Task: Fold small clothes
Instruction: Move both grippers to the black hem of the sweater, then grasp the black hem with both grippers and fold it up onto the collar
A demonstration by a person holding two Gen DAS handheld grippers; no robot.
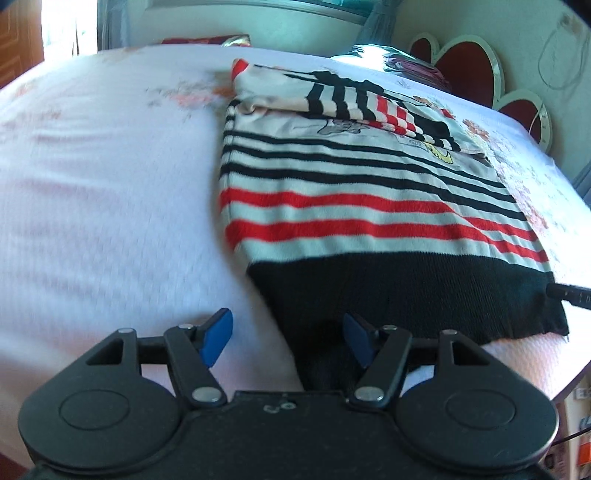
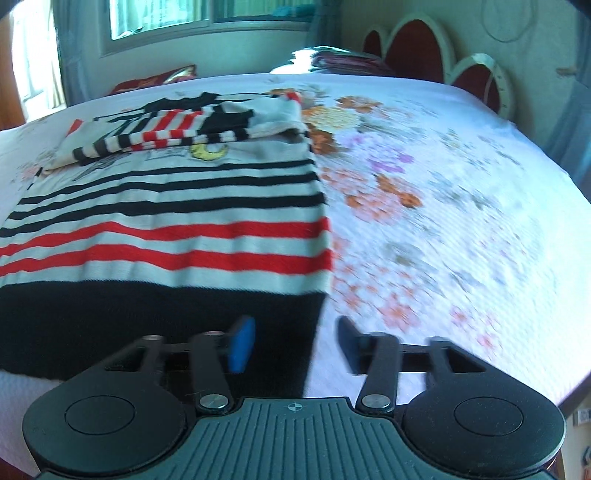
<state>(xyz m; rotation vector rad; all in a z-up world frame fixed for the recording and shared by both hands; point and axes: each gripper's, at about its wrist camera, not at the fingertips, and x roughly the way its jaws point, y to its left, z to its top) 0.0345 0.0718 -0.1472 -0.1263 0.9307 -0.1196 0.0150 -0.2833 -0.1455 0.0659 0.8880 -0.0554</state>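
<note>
Both grippers spread wide over a striped sweater's black hem, near the bed's front edge.

Left gripper and right gripper grasp nothing, each straddling a hem corner of the black-, red- and white-striped knit sweater; its sleeves lie folded across the chest, farther up the floral white bedspread.

A bed covered by a pale sheet printed with orange and purple flowers is shown. A headboard of red heart-shaped panels with pale rims is seen at the far right end. A glossy pillow is seen just before the headboard, and a red patterned cushion lies at the far edge of the bed, below a window. A curtain hangs beside the window.
</note>
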